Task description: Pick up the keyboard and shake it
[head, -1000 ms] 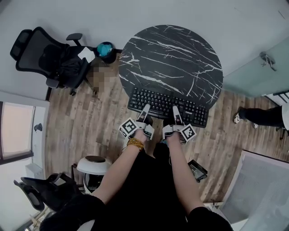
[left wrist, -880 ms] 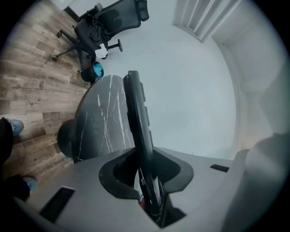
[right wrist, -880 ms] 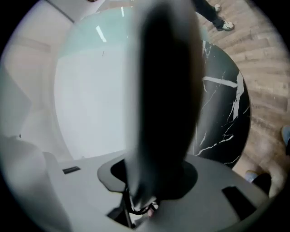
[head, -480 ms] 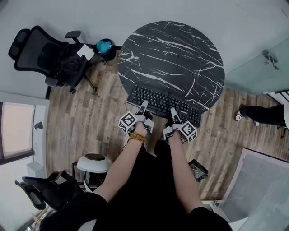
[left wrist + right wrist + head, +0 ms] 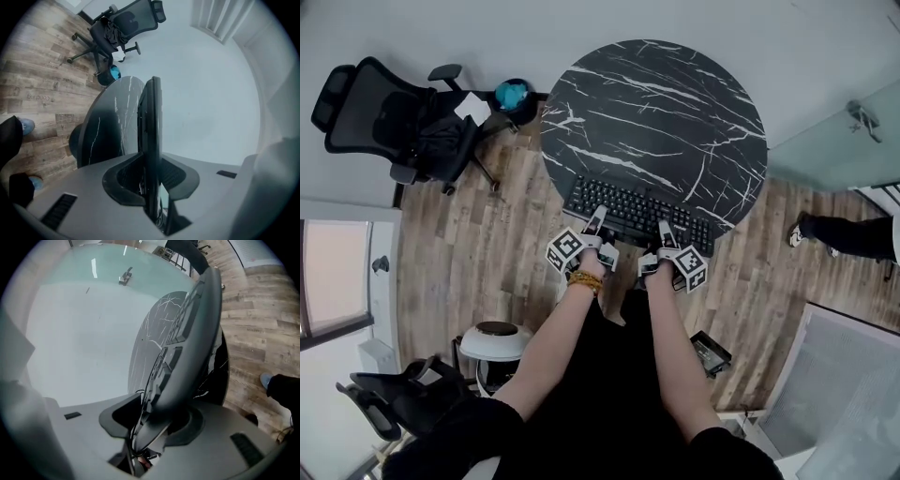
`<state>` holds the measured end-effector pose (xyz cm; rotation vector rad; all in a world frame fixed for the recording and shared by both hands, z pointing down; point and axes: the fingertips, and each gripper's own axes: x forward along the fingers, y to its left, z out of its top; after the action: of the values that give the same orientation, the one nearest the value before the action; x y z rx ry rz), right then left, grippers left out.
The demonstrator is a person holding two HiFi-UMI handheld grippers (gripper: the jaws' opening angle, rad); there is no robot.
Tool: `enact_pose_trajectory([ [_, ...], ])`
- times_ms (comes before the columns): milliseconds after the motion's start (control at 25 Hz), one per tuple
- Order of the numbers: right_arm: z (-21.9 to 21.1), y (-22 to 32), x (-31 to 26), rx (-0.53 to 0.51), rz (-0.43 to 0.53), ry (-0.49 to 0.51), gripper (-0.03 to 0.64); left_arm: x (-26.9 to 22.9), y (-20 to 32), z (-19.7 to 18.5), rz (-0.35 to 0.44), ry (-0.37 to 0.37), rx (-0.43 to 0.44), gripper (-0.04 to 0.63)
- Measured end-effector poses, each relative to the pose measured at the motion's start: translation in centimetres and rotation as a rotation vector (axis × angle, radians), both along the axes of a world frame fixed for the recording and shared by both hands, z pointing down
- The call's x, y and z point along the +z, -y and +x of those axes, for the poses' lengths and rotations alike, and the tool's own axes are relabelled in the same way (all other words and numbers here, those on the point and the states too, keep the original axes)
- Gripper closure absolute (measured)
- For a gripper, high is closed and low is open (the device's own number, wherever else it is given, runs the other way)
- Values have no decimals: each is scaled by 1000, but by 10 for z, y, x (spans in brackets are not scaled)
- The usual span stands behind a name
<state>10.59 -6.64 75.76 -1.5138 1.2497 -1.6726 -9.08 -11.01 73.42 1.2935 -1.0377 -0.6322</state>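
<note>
A black keyboard point(image 5: 637, 214) lies crosswise over the near edge of the round black marble table point(image 5: 656, 103); whether it rests on the table I cannot tell. My left gripper point(image 5: 594, 228) is shut on the keyboard's near edge left of middle. In the left gripper view the keyboard point(image 5: 151, 122) runs edge-on between the pads of the left gripper point(image 5: 151, 174). My right gripper point(image 5: 665, 234) grips the near edge right of middle. Its jaws have just widened and then closed a little, with the tilted keyboard point(image 5: 192, 329) pinched in the right gripper point(image 5: 154, 417).
A black office chair point(image 5: 389, 117) and a blue object point(image 5: 512, 95) stand left of the table. A white round stool point(image 5: 495, 342) and another chair point(image 5: 389, 403) are at lower left. Someone's leg point(image 5: 844, 236) is at right. A dark item point(image 5: 710, 353) lies on the wood floor.
Both grippers and the keyboard have shifted slightly toward the table, so the keyboard overlaps its near edge more. Both grips stay on the keyboard.
</note>
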Motion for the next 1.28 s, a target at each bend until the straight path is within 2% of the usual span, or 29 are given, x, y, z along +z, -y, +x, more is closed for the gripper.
enact_pose_trajectory([
  [200, 0, 3, 12, 31, -67, 15, 468, 19, -3, -1, -67, 50, 23, 509],
  [480, -2, -3, 21, -49, -148, -4, 435, 34, -13, -2, -188, 174, 127, 482],
  [720, -2, -10, 29, -120, -250, -5, 396, 41, -18, -2, -272, 207, 198, 455],
  [800, -1, -13, 30, -129, -278, 0, 385, 42, -18, -3, -285, 221, 237, 446],
  [960, -2, -16, 29, -155, -291, -56, 374, 48, -20, -6, -305, 238, 279, 423],
  [1280, -1, -35, 42, -203, -355, -12, 347, 54, -29, -6, -329, 274, 371, 399],
])
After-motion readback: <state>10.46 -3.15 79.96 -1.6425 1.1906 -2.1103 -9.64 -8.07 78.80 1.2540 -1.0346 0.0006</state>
